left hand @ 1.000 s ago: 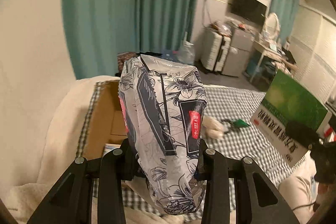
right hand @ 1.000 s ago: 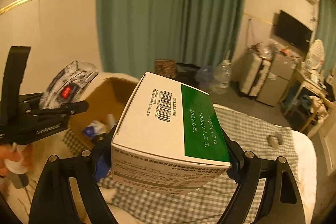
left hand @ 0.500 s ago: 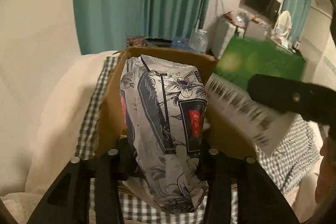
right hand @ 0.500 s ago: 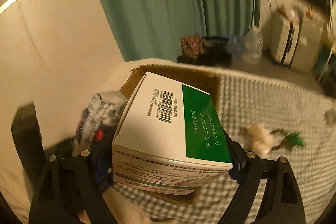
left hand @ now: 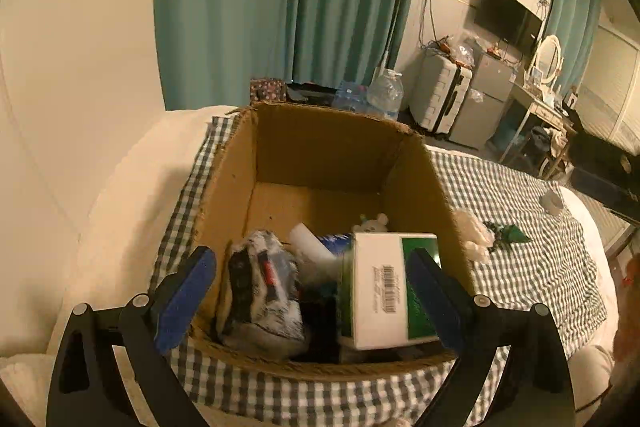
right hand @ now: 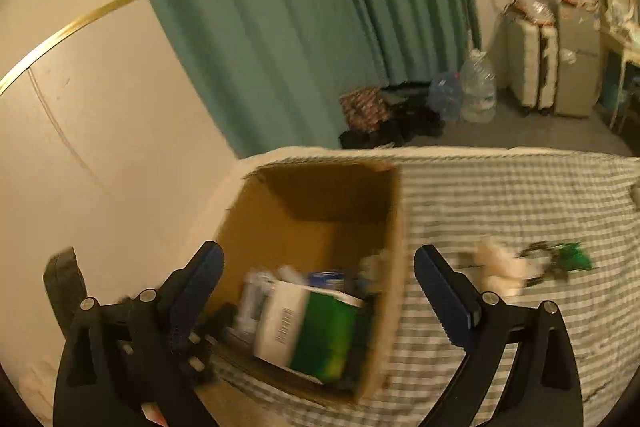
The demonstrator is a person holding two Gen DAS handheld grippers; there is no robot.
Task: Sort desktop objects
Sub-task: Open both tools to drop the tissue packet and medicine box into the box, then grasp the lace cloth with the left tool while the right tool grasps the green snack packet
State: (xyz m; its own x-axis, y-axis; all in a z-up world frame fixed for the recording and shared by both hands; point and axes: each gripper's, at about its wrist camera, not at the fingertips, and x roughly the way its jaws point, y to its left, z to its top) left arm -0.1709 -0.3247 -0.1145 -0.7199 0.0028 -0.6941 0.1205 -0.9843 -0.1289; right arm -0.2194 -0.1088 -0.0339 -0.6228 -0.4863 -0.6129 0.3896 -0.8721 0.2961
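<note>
An open cardboard box (left hand: pixel 328 143) stands on a checked cloth; it also shows in the right wrist view (right hand: pixel 312 195). Inside lie a floral packet (left hand: pixel 260 291) and a green and white carton (left hand: pixel 388 287), the carton blurred in the right wrist view (right hand: pixel 308 331), among other small items. My left gripper (left hand: pixel 312 291) is open and empty above the box's near rim. My right gripper (right hand: pixel 320 287) is open and empty above the box. The left gripper's body (right hand: pixel 68 291) shows at the lower left of the right wrist view.
On the checked cloth (left hand: pixel 540 267) right of the box lie a white fluffy thing (left hand: pixel 476 239), a green item (left hand: pixel 508 233) and a small grey object (left hand: pixel 552 201). A cream wall and teal curtain stand behind. Suitcases and bottles stand on the floor beyond.
Both grippers have opened. The floral packet left my left gripper and the green carton left my right gripper; both now lie in the cardboard box.
</note>
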